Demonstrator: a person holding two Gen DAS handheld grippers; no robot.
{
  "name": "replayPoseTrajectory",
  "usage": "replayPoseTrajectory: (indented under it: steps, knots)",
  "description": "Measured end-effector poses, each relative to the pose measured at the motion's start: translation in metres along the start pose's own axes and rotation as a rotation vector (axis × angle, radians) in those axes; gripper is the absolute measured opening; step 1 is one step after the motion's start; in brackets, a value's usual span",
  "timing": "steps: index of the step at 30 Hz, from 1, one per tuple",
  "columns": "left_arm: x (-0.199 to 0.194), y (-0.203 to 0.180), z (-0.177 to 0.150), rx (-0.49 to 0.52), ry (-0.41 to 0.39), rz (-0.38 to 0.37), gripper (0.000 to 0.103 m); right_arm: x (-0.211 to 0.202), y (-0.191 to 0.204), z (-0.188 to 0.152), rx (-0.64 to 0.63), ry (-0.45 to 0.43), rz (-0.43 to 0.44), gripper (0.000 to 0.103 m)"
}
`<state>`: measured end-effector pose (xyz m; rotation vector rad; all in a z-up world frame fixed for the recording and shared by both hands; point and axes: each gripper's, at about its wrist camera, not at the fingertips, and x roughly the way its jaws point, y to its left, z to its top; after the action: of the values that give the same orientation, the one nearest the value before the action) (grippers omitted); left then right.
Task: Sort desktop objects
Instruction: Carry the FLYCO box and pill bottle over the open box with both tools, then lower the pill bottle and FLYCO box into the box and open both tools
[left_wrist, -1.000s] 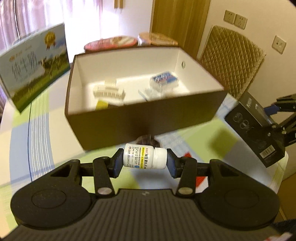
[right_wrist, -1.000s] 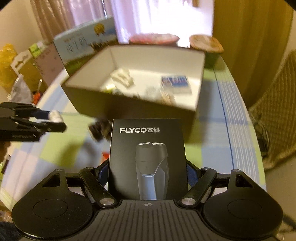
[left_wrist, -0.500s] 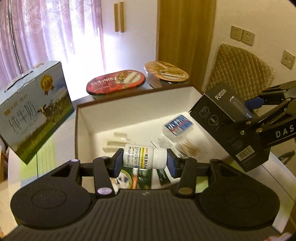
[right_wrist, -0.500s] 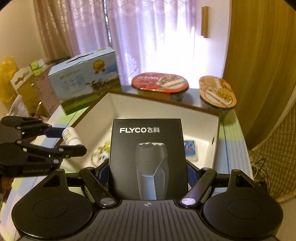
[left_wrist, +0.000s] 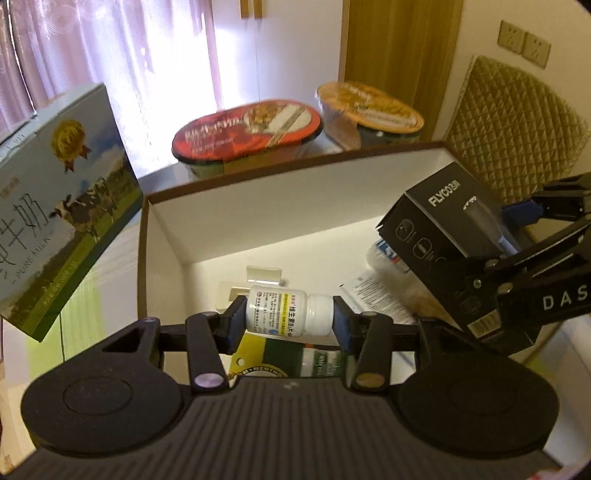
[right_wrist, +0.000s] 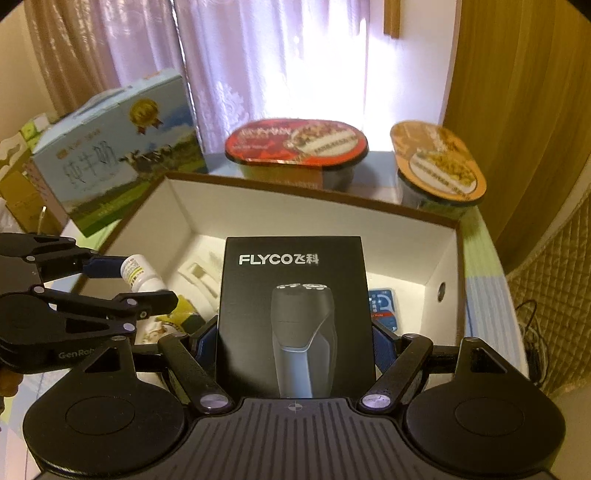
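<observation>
My left gripper (left_wrist: 289, 314) is shut on a small white pill bottle (left_wrist: 288, 312), held sideways above the brown cardboard box (left_wrist: 258, 173) with white inner walls. From the right wrist view the same bottle (right_wrist: 142, 275) hangs over the box's left part. My right gripper (right_wrist: 295, 332) is shut on a black FLYCO shaver box (right_wrist: 295, 314), upright over the cardboard box (right_wrist: 314, 195). The shaver box (left_wrist: 443, 236) appears at the right in the left wrist view. Inside lie white plastic pieces (left_wrist: 264, 275), a blue packet (right_wrist: 382, 306), a paper leaflet (left_wrist: 373, 295) and a green-yellow pack (left_wrist: 280, 360).
A milk carton box (left_wrist: 55, 229) stands left of the cardboard box. Behind it sit a red-lidded noodle bowl (left_wrist: 247, 129) and an orange-lidded bowl (left_wrist: 369, 107). A quilted chair back (left_wrist: 517, 122) is at the right, curtains at the back. The tablecloth (left_wrist: 99, 284) is checked green and white.
Both grippers have gone forward and down over the cardboard box, each keeping its load. The box interior has grown larger in both views.
</observation>
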<state>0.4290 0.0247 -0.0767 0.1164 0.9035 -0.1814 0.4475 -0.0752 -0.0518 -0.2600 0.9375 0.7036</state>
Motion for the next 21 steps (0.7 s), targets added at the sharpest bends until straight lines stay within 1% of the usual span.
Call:
replayPoseTrajectory:
  steps: [7, 12, 16, 18, 21]
  knots:
    - [0.034, 0.004, 0.0, 0.027, 0.069, 0.009, 0.043, 0.031, -0.008, 0.002, 0.025, 0.05, -0.018, 0.076]
    - [0.051, 0.006, -0.001, 0.037, 0.106, 0.013, 0.043, 0.044, -0.01, 0.004, 0.028, 0.069, -0.025, 0.076]
    - [0.062, 0.008, 0.001, 0.041, 0.122, 0.02, 0.043, 0.05, -0.011, 0.005, 0.035, 0.074, -0.028, 0.076]
    - [0.063, 0.009, 0.003, 0.035, 0.134, 0.01, 0.043, 0.052, -0.011, 0.006, 0.04, 0.074, -0.029, 0.076]
    - [0.063, 0.009, 0.006, 0.05, 0.116, 0.028, 0.044, 0.054, -0.011, 0.006, 0.042, 0.077, -0.028, 0.076]
